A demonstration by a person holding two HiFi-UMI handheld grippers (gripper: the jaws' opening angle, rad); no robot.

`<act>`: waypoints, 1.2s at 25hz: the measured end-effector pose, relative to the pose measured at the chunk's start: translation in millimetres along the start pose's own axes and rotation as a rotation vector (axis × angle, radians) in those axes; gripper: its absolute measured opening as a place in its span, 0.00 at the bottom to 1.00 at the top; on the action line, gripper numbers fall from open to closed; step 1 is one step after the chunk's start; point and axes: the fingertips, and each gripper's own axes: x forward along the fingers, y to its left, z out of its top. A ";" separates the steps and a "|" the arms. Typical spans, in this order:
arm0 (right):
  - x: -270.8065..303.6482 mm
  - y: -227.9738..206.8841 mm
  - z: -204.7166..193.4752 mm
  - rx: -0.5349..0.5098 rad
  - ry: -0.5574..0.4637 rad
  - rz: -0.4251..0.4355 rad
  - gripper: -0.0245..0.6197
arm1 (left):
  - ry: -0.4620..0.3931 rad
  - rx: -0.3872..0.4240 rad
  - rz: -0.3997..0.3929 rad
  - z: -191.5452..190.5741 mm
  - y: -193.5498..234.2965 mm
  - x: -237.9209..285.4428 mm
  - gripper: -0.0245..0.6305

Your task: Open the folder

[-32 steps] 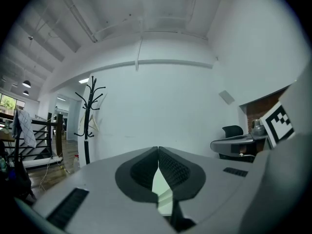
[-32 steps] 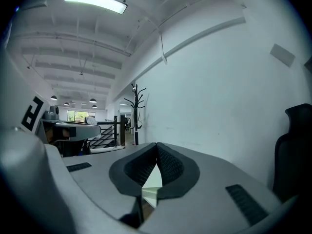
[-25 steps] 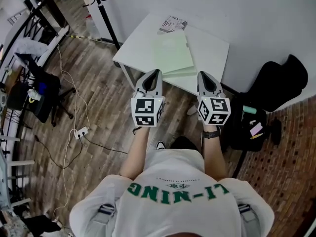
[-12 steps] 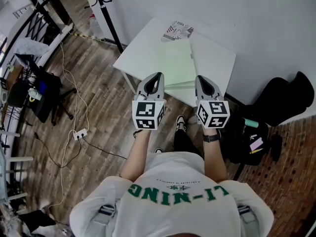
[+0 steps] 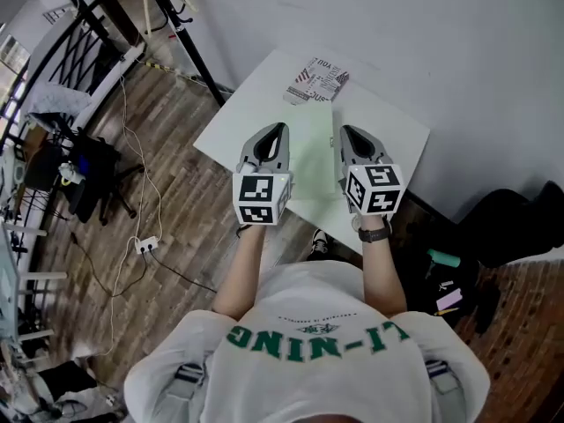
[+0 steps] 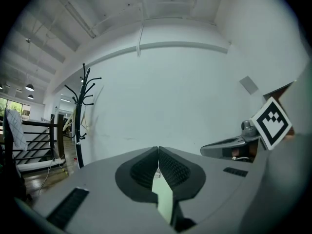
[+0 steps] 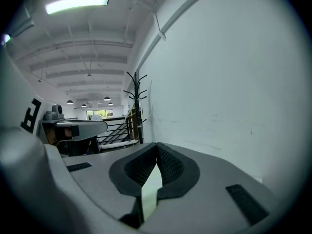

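A pale green folder (image 5: 313, 152) lies closed and flat on a small white table (image 5: 401, 135). My left gripper (image 5: 276, 130) is held over the folder's left edge and my right gripper (image 5: 345, 132) over its right edge; both point toward the wall. In the left gripper view the left gripper (image 6: 158, 152) is shut, its tips meeting with nothing held, and a strip of the green folder (image 6: 163, 199) shows below through the gap. The right gripper (image 7: 156, 147) is likewise shut and empty, with the folder (image 7: 150, 189) showing under it.
A printed booklet (image 5: 317, 80) lies at the table's far edge by the white wall. A black coat stand (image 5: 189, 38) rises left of the table. A black bag (image 5: 520, 227) sits on the floor at right. Cables and a power strip (image 5: 145, 236) lie on the wood floor.
The person has stepped up to the table. Both grippers have travelled forward from the table's near edge to above the folder, still shut.
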 end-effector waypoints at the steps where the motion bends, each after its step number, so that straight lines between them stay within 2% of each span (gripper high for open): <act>1: 7.7 -8.2 -1.2 0.005 0.010 0.017 0.06 | 0.010 0.004 0.006 -0.1 -2.0 11.5 0.06; 9: 50.6 -53.1 -43.0 0.106 0.117 0.097 0.07 | 0.090 0.004 -0.002 -24.8 -12.7 70.3 0.06; 17: 84.1 -68.8 -97.7 0.165 0.255 0.109 0.18 | 0.149 -0.031 -0.052 -51.9 3.7 108.1 0.06; 25: 107.0 -61.8 -159.0 0.161 0.398 0.088 0.37 | 0.194 -0.083 -0.097 -68.2 28.4 117.3 0.06; 28: 117.3 -61.8 -171.6 0.218 0.407 0.088 0.38 | 0.179 -0.089 -0.110 -63.3 36.1 121.3 0.06; 30: 122.3 -62.9 -180.9 0.304 0.407 0.098 0.38 | 0.180 -0.088 -0.114 -65.9 39.5 123.2 0.06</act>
